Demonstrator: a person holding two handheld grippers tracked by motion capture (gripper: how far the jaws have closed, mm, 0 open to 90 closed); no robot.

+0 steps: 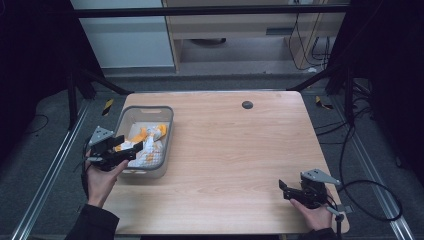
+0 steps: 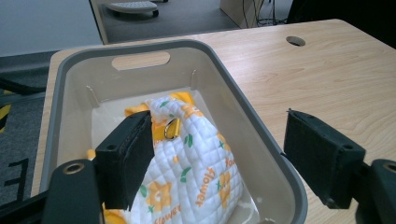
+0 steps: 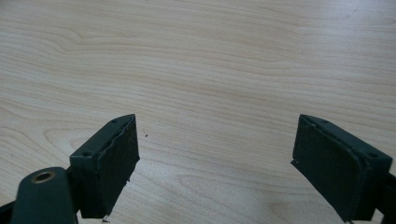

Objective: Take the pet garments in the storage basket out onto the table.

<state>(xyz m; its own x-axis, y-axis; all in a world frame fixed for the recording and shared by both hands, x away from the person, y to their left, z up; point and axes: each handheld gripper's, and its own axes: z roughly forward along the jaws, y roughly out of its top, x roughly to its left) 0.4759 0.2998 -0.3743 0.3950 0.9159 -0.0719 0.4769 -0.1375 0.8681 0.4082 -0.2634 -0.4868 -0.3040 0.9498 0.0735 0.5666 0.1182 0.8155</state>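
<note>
quilted cloth (image 2: 191, 172) in basket (image 2: 261, 135) — between left tool (image 2: 219, 158) jaws

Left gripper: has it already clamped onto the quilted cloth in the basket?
No. The left gripper has its jaws wide apart above the quilted cloth lying in the grey basket.

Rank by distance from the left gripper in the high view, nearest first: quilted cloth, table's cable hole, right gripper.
From the left gripper:
1. Quilted cloth, in the grey basket, right by its jaws.
2. Cable hole, far side of the table, centre.
3. Right gripper, near right corner.
</note>
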